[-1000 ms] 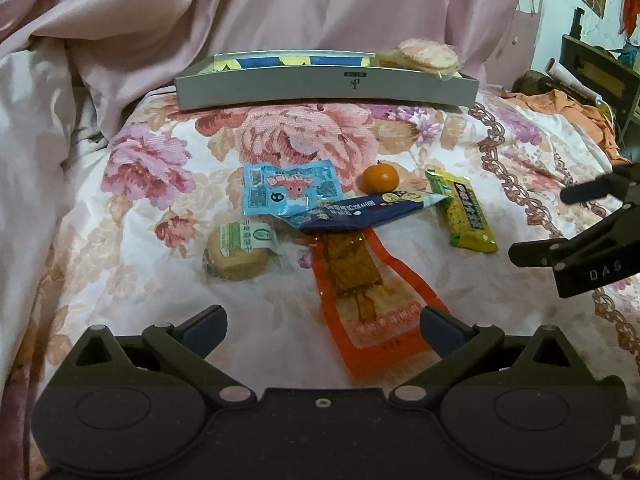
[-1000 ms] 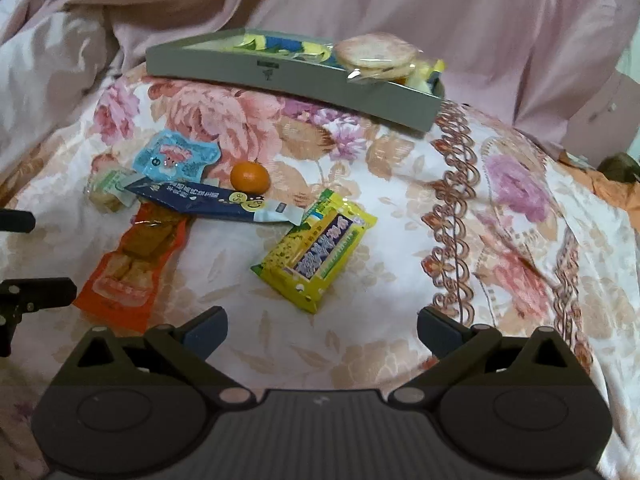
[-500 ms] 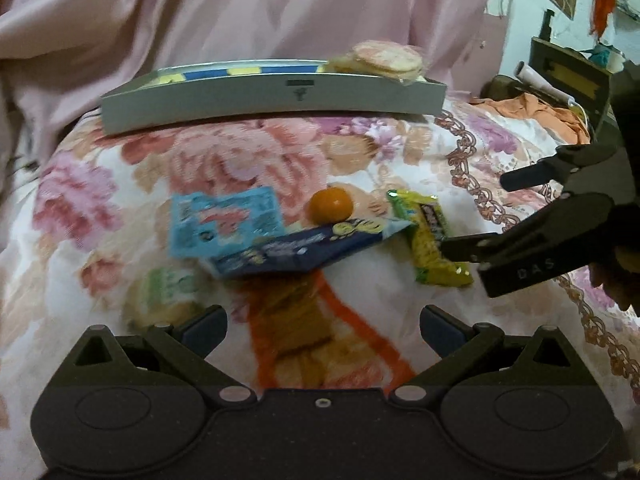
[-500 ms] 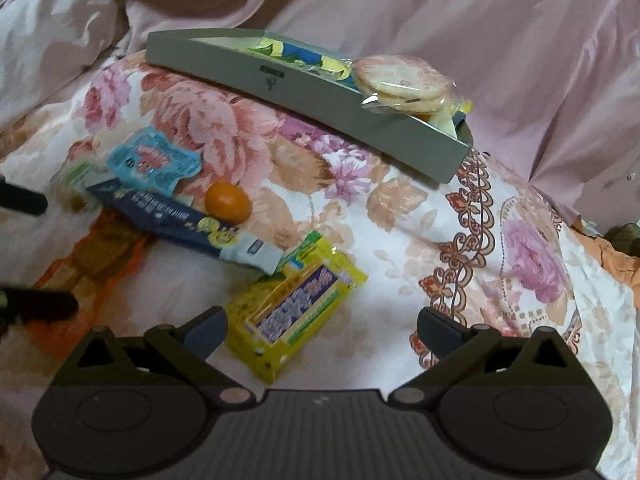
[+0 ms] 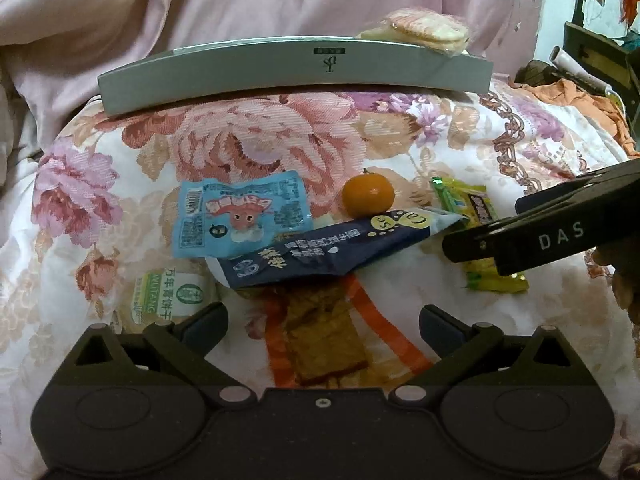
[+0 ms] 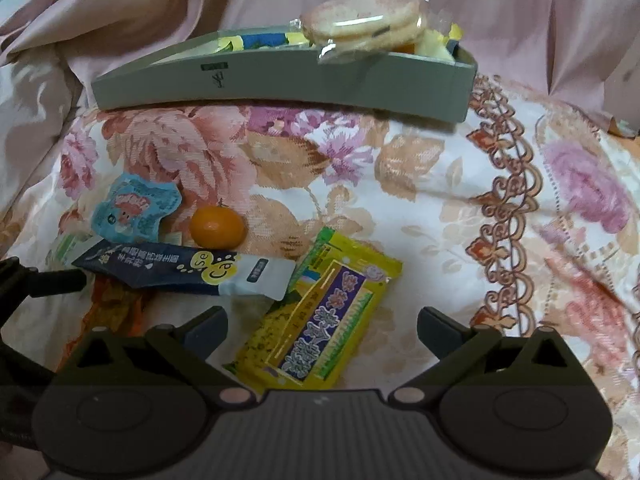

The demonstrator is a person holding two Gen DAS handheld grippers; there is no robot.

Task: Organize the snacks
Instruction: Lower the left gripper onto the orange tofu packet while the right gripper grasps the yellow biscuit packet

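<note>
Right gripper hovers with fingers spread over the yellow snack packet, just right of the tangerine; light, crinkly, slippery, so pinch its flat middle. Left gripper, fingers wide but closing, over the orange packet

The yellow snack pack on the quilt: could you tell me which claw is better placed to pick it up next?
Right, probably. The yellow snack pack lies between the right claw's open fingers, while the left claw, just starting to close, straddles the orange pouch.
</note>
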